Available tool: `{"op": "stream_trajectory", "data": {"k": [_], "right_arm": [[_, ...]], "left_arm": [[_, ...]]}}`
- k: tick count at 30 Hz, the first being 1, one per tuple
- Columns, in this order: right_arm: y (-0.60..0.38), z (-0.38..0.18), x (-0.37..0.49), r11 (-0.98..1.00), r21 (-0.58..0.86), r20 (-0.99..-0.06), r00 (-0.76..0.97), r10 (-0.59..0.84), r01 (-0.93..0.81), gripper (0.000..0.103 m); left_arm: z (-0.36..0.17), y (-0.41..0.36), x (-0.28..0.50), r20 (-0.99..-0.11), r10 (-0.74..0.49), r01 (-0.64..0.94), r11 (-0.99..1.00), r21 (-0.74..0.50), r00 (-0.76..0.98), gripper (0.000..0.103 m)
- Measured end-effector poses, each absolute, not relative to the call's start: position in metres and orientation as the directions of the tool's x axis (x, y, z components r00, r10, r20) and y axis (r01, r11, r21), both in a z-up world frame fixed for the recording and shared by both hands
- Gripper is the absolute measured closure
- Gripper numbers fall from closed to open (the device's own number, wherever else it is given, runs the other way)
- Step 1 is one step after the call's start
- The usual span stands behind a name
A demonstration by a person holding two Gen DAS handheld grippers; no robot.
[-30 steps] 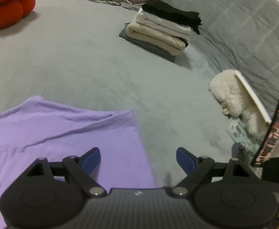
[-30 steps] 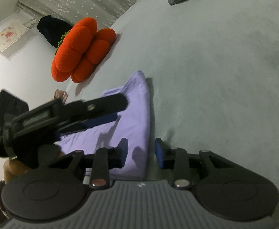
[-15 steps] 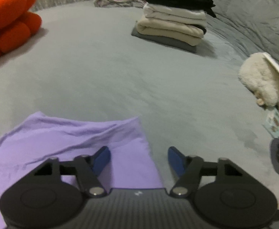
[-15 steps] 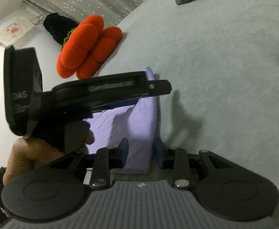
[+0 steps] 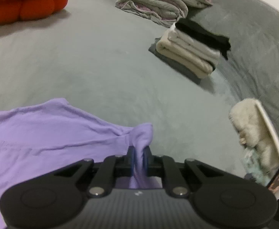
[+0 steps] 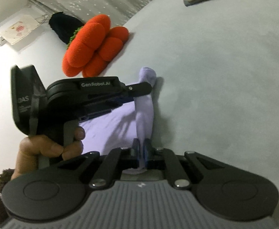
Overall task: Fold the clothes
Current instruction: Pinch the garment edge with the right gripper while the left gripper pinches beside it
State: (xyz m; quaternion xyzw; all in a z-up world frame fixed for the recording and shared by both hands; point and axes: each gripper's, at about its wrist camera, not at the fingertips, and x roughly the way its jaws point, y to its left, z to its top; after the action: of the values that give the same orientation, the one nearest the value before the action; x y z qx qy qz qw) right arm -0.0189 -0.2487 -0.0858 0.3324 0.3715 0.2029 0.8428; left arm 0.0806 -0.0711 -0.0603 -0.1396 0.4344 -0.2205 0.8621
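A lilac garment (image 5: 44, 141) lies on the grey bed, spread toward the left of the left wrist view. My left gripper (image 5: 138, 159) is closing its jaws, and its blue pads pinch a bunched corner of the garment's right edge. In the right wrist view the same lilac garment (image 6: 108, 127) shows below the left gripper (image 6: 139, 91), which a hand (image 6: 49, 147) holds. My right gripper (image 6: 141, 155) is also closing its jaws, and a ridge of the garment's edge is pressed between its pads.
A stack of folded clothes (image 5: 192, 51) sits on the bed beyond the garment, with a folded quilt (image 5: 158, 2) behind it. An orange flower cushion (image 6: 95, 43) lies at the far left. A cream plush toy (image 5: 252, 131) and a book lean at the right edge.
Both grippers have shut on the garment's right edge, which now stands up in a ridge. The left gripper has moved in over the corner of the fabric.
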Motion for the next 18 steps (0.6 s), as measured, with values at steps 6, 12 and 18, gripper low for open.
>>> {"op": "stream_trajectory", "data": {"k": [6,12,18], "right_arm": [[-0.234,-0.073,-0.013,0.662,0.734,-0.442,0.635,0.633,-0.148,0.096],[-0.206,-0.059,-0.004,0.638,0.740,-0.405,0.615,0.677,-0.215,0.096],[-0.176,-0.052,0.007,0.620,0.741,-0.394,0.581,0.712,-0.258,0.096]], "left_arm": [[-0.046,-0.049,0.073,-0.649,-0.541,0.257,0.836,-0.484,0.535,0.094],[-0.033,-0.019,0.069,-0.622,-0.540,0.246,0.832,-0.497,0.567,0.094],[-0.027,0.017,0.066,-0.605,-0.526,0.207,0.830,-0.517,0.598,0.094]]}}
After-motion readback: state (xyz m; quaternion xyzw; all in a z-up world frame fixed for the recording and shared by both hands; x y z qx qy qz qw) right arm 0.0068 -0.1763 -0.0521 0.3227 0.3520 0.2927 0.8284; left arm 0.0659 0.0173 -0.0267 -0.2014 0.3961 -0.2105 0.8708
